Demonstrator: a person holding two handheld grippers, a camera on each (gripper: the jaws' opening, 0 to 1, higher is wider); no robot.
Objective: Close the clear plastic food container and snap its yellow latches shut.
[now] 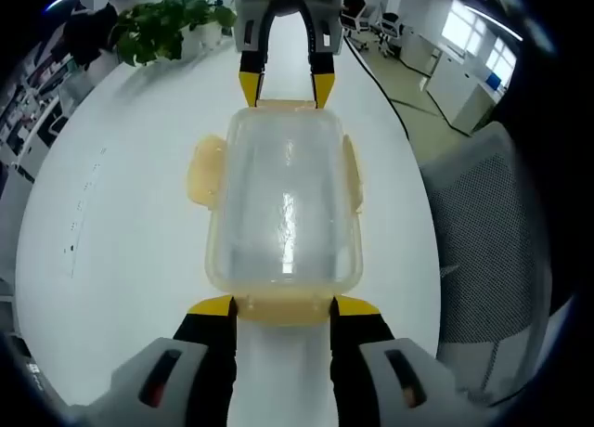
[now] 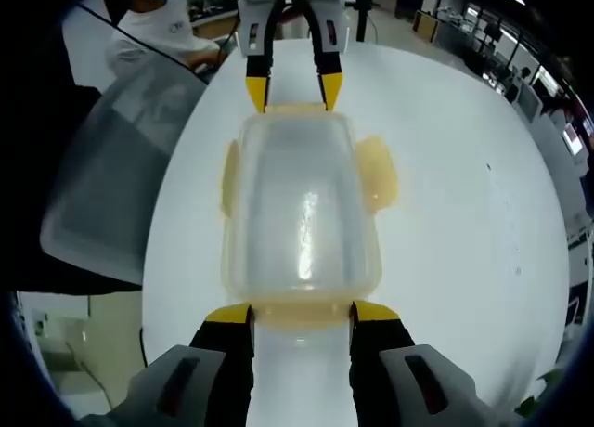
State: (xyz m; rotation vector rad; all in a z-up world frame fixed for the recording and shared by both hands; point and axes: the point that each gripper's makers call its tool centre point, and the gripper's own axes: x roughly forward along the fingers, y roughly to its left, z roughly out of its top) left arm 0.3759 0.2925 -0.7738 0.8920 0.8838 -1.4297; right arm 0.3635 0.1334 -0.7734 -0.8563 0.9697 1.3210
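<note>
On the tabletop (image 1: 121, 223): the box (image 1: 283, 204) lies flat in the middle of the white oval top, lid on, long axis running from one pair of tongs to the other.
Tabletop risk: the top looks smooth and bare, so I judge that an uneven push from either end could slide or turn the box rather than seat a latch.
Box: clear, with the lid resting on it; whether the lid is fully seated all round I cannot tell.
Box risk: if one end is pressed harder than the other, the far end of the lid could lift or pop.
Left tongs (image 1: 283, 306): spread, tips flanking the near end latch (image 1: 283, 310), just outside its corners; touching or merely beside, I cannot tell.
Right tongs (image 2: 302, 314): spread likewise, tips at either side of the opposite end latch (image 2: 302, 316); in the left gripper view they stand at the far end of the box.
Tongs risk: with the tips at the corners and not on the flap, a squeeze or push might miss the latch and only nudge the box.
Side latch (image 1: 206, 170): flared outward from one long side, plainly not snapped down.
Other side latch (image 1: 353, 172): looks closer to the wall; shut or not I cannot tell.
Latch risk: the flared flap could stay open if only the ends get pressed, leaving the task unfinished.
</note>
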